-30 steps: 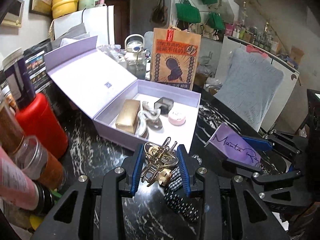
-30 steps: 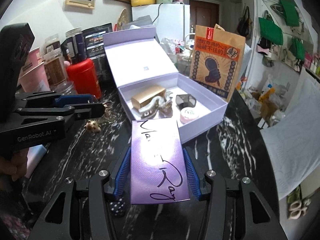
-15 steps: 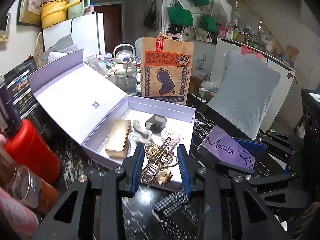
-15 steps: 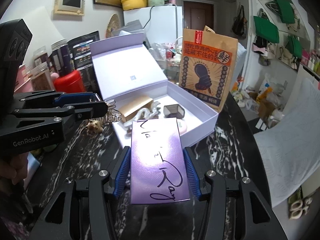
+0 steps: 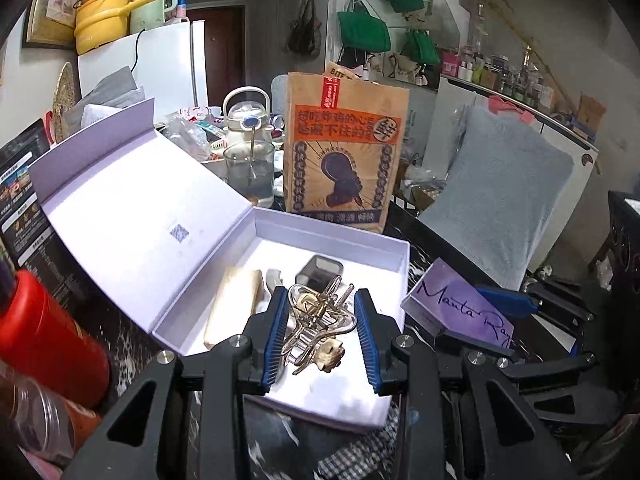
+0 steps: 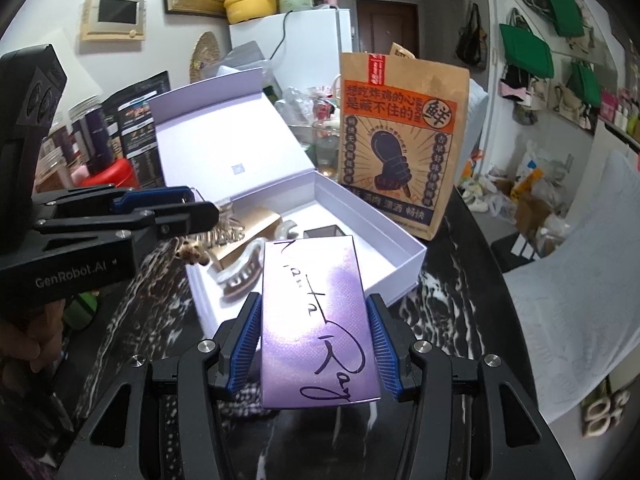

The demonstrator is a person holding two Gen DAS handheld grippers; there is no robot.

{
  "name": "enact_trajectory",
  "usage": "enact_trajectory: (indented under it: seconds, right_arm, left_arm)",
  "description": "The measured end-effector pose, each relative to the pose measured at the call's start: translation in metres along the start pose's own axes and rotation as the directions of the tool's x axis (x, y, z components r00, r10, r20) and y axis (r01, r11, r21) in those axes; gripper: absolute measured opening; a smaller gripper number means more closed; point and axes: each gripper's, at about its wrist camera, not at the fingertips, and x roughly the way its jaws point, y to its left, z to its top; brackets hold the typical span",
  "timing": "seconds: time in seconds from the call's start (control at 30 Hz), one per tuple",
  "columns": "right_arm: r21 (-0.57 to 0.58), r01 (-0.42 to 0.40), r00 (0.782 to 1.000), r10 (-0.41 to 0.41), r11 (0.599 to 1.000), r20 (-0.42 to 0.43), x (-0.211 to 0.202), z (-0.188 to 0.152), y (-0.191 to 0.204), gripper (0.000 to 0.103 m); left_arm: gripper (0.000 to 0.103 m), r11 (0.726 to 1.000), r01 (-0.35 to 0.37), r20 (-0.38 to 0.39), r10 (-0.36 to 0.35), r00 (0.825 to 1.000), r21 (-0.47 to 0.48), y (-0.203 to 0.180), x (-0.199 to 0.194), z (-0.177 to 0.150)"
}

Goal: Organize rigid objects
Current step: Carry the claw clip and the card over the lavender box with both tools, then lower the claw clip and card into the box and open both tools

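Observation:
My left gripper (image 5: 322, 332) is shut on a gold metal hair claw (image 5: 316, 320) with a small charm, held above the near part of the open lilac box (image 5: 360, 248). In the box lie a gold bar-shaped case (image 5: 234, 304), a white hair claw (image 6: 240, 272) and a small dark cube (image 5: 320, 270). My right gripper (image 6: 316, 340) is shut on a purple "Manta Ray" box (image 6: 316, 320), held just right of the lilac box's near right corner. It also shows in the left wrist view (image 5: 460, 312). The left gripper shows in the right wrist view (image 6: 168, 216).
A brown paper bag (image 5: 344, 160) stands behind the box, with a glass teapot (image 5: 248, 164) beside it. A red canister (image 5: 44, 336) and jars stand at the left. A checked cloth (image 5: 360, 452) lies on the black marble table (image 6: 452, 264) under the grippers. A grey towel-covered chair (image 5: 496, 192) is at the right.
Both grippers have moved forward towards the lilac box with their loads. The hair claw has gone from over the table to over the box's near part.

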Motion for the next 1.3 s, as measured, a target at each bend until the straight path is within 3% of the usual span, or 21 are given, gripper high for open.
enact_trajectory:
  seconds: [0.6,1.3]
  right_arm:
    - [0.021,-0.001,0.999,0.002,1.0,-0.042,0.058,0.032,-0.024,0.051]
    - [0.041,0.12,0.992,-0.117,0.992,-0.055,0.086,0.04,-0.009,0.051]
  left_arm:
    - [0.033,0.999,-0.011,-0.026,0.012,1.0,0.038,0.012,0.063,0.029]
    - [0.033,0.996,-0.077,-0.094,0.081,0.992,0.045,0.042,0.098,0.022]
